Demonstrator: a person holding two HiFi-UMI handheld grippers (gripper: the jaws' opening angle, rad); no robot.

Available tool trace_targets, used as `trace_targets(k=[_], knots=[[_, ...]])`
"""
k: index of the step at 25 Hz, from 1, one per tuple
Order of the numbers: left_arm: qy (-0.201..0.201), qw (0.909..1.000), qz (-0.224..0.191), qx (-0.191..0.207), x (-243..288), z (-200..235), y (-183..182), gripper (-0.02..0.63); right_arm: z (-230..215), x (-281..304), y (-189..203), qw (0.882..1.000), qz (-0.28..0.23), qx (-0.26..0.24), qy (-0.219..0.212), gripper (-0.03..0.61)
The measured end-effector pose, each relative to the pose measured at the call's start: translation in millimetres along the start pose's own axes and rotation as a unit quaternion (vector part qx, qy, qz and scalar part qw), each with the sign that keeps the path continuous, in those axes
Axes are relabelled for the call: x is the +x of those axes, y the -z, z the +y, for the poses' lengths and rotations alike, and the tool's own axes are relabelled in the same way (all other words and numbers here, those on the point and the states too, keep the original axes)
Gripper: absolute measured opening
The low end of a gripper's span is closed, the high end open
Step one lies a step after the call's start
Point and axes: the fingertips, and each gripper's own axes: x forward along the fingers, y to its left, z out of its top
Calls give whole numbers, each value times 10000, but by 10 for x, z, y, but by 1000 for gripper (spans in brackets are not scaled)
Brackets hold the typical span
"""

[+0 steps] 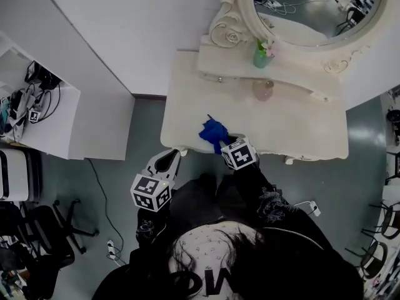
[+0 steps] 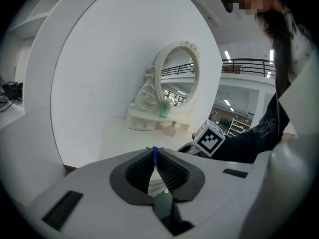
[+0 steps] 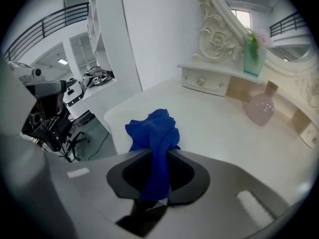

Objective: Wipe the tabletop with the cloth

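While the right hand-held gripper (image 1: 220,142) reaches over the front edge of the cream-white vanity tabletop (image 1: 300,127) in the head view, the crumpled blue cloth (image 1: 212,132) lies bunched at its tips, close to that edge and toward the front left corner. The left hand-held gripper (image 1: 167,158) hangs off the tabletop, just outside that corner and above the grey floor (image 1: 140,127). Right of the cloth the surface runs bare to the far edge. At the back a pale pink glass vase (image 1: 263,90) stands near a raised shelf (image 1: 219,61) carrying a green bottle (image 1: 261,55), under an oval mirror with a carved white frame (image 1: 232,17).

From the left hand-held gripper view, the ribbed jaws meet at their tips and grip nothing; a thin blue streak shows there, and I cannot tell what it is.

Along the right hand-held gripper view, the jaws are clamped on a fold of the cloth, with the rest heaped on the tabletop just ahead of them. Bare surface spreads from it to the vase and the shelf's drawers.
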Motion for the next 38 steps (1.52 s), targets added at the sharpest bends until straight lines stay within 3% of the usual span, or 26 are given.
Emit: trace_targets(k=[10,24,38], knots=[[471,9984,151,288,749,-695,-146,-5,-957,-484,511,9971,-99,684,314,83],[939,9934,417,518,1866,-2235,-117,-5,-2429,-1402,1401,9912,-228,1184,552,83],[1223,9885,478,751,2336,-3179,-50,-5,-3742,-2298,2410,9731,-368,1889,1264,83]])
